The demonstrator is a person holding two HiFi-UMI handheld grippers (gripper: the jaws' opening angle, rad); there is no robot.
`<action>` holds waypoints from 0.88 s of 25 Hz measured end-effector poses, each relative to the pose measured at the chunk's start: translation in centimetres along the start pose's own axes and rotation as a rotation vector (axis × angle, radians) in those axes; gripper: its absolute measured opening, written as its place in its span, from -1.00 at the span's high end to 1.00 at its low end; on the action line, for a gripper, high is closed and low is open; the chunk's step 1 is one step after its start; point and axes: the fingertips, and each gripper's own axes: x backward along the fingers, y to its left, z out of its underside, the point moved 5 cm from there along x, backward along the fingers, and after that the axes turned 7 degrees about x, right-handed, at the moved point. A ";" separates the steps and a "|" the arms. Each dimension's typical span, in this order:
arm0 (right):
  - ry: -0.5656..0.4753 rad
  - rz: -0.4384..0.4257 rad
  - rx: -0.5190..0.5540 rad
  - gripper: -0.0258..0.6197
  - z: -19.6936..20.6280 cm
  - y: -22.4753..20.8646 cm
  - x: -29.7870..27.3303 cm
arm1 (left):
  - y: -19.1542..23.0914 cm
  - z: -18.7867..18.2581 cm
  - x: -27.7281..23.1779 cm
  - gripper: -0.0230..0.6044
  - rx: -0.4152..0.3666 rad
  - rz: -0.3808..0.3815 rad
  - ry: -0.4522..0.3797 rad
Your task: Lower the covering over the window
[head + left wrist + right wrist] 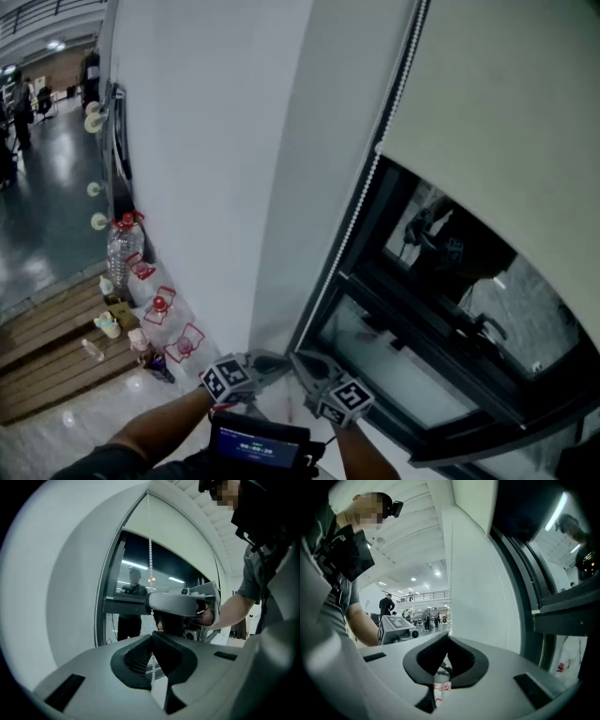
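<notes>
Jaws of the left gripper (151, 644) are shut tight on the bead chain (150, 564). The right gripper (449, 639) pinches the chain too, just beside it. The chain hangs along the window's (412, 314) left edge. The roller blind (506, 112) covers only the window's top part.

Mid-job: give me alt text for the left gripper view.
The left hand-held gripper is shut on the white bead chain, which runs straight up in front of a partly lowered roller blind. The right hand-held gripper crosses the chain higher up, before a dark window.
</notes>
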 end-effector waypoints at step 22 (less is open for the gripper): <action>-0.001 -0.019 -0.019 0.91 -2.8 -1.1 -0.6 | 1.8 -4.5 4.3 0.65 0.087 -0.021 -0.106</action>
